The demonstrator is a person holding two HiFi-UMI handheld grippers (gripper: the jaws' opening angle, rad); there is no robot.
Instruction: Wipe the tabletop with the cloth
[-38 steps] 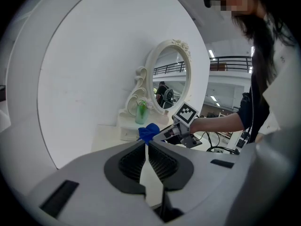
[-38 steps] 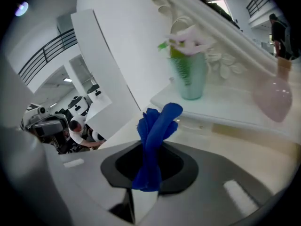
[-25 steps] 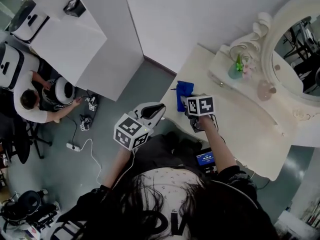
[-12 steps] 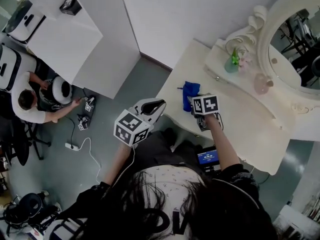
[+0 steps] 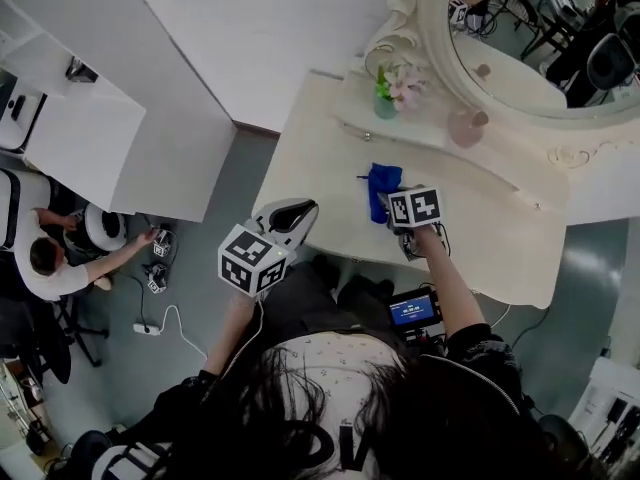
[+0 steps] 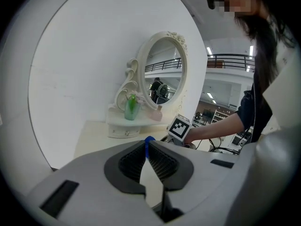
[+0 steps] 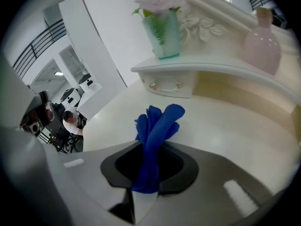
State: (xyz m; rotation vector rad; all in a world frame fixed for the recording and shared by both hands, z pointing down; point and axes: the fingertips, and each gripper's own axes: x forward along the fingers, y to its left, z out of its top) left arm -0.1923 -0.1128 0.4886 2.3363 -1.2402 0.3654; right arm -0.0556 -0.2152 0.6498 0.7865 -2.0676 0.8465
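The right gripper (image 7: 149,167), fingers pinching the cloth (image 7: 158,125), is carrying it inward over the desk (image 5: 480,243), likely starting the wipe, while the left gripper (image 6: 146,157) is idling, fingers pressed together.

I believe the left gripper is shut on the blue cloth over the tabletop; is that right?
Not quite: it is the right gripper that is shut on the blue cloth over the tabletop, as the right gripper view shows. The left gripper has its jaws together with nothing between them.
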